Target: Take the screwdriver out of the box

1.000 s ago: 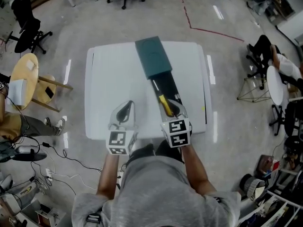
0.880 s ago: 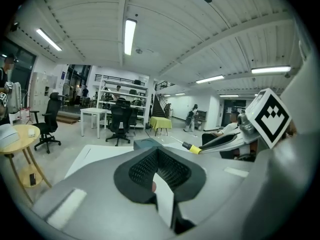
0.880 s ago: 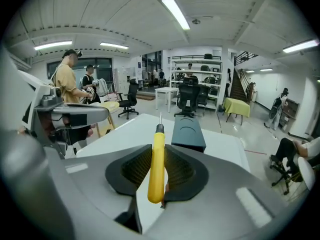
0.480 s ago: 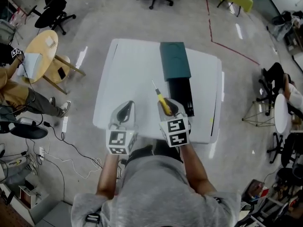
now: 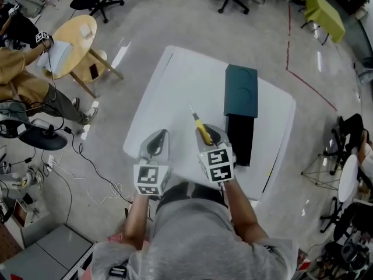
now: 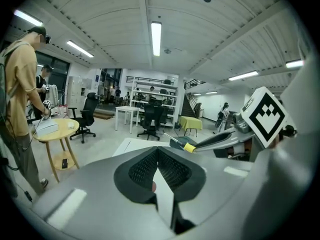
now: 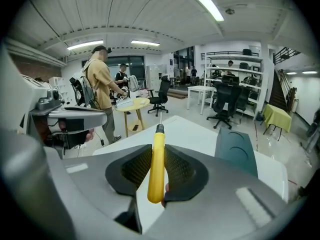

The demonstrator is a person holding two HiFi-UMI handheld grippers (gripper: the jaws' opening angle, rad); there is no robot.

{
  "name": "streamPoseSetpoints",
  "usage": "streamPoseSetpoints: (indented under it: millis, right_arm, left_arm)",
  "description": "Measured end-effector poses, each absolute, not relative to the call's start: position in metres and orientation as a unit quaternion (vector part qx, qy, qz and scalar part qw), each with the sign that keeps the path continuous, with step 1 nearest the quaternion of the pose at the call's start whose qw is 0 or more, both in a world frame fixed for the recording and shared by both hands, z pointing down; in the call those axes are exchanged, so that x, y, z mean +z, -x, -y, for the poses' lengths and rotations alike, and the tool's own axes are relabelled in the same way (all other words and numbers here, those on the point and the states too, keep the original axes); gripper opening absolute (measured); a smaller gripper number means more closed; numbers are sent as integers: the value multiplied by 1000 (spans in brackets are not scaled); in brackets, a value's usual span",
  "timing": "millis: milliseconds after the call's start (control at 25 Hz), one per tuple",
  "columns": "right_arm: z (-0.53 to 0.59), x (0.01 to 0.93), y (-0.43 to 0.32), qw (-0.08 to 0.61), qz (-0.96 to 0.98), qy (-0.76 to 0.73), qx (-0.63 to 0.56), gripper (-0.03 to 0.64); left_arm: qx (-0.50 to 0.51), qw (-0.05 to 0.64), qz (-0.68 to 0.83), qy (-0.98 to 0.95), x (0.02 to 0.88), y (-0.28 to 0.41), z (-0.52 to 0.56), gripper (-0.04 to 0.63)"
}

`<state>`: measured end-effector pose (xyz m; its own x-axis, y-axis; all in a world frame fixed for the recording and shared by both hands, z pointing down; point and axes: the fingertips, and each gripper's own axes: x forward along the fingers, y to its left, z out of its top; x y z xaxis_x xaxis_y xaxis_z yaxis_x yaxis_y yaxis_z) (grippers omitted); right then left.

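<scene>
Now right gripper [image 5: 210,134] clamps yellow-handled screwdriver [image 5: 200,126], held outside open box [image 5: 240,137], over white tabletop [image 5: 175,98]. Left gripper [image 5: 156,142] closed, empty. Removal step looks done; next likely: lower screwdriver onto bare tabletop.

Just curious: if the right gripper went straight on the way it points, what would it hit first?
Probably the white table, with the tip of the screwdriver it grips touching first; depth is unclear.
</scene>
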<state>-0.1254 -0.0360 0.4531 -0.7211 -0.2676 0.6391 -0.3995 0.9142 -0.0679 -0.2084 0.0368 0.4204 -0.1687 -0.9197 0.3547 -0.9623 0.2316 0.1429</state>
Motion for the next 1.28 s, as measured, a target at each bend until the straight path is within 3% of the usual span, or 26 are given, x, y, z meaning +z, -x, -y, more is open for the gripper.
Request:
streamPoseSetpoints:
  millis: [1280]
  right_arm:
    - [84, 612, 240, 406, 906, -69, 97, 83]
  left_arm:
    - [59, 280, 806, -518, 552, 288, -3, 12]
